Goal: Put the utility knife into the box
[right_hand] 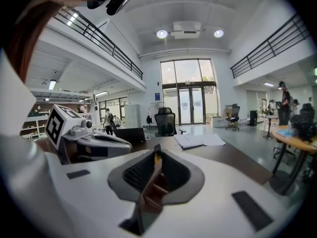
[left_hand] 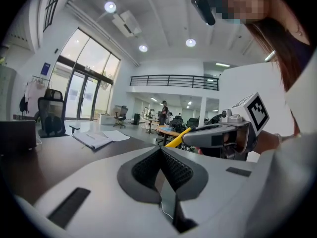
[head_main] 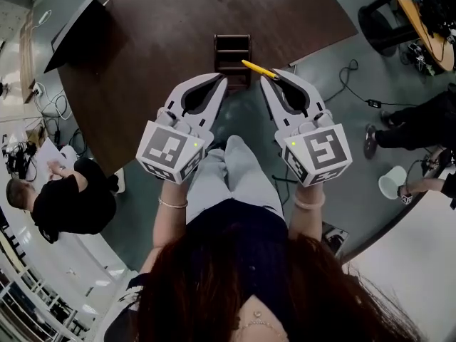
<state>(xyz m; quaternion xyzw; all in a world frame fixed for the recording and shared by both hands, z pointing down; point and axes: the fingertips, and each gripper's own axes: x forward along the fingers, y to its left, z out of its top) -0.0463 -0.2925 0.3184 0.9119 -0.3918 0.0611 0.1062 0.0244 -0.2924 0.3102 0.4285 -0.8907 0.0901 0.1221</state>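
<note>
Knife (head_main: 256, 68), one, pinched in right gripper (head_main: 275, 75) fingers, left gripper (head_main: 222, 80) fingers together, one box (head_main: 232, 50)

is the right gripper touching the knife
Touching: the head view shows the knife pinched in the right gripper; the left gripper view agrees.

A dark brown table (head_main: 157, 34) carries a wooden box (head_main: 232, 52) at its near edge, a black laptop (right_hand: 130, 134) and papers (right_hand: 200, 141).
</note>
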